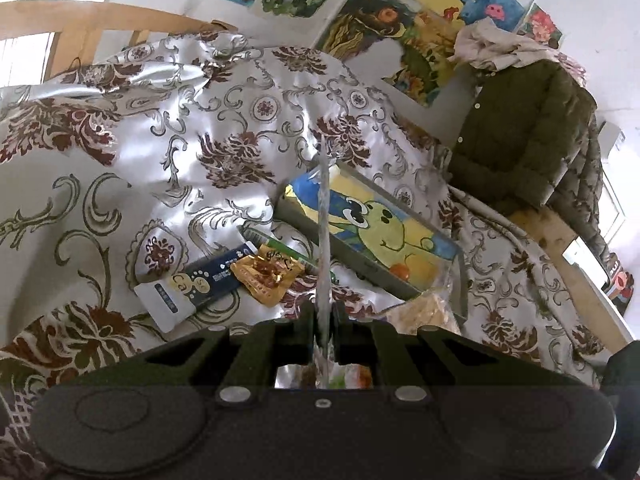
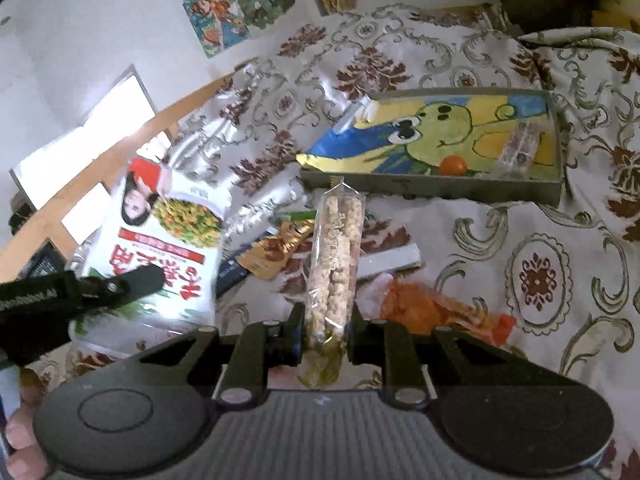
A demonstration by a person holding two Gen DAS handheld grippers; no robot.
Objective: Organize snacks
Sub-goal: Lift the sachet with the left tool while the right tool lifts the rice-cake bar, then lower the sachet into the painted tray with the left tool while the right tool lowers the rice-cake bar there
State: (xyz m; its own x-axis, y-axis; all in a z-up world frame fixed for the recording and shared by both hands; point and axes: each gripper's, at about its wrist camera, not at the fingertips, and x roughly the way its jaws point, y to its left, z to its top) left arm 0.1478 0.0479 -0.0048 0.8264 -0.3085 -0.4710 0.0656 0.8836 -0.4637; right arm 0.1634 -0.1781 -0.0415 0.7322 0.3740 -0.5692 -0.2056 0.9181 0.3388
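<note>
The right gripper (image 2: 324,334) is clamped on a clear tube pack (image 2: 334,256) of puffed snacks whose long axis points to 12 o'clock — straight at the tray (image 2: 432,188) just beyond — while the left gripper (image 1: 322,326), pinching a white bag (image 2: 168,236), sits farther off.

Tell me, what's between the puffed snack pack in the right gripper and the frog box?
Only flowered cloth: the pack, pinched by the right gripper, points at the frog box, seen in the right wrist view.
</note>
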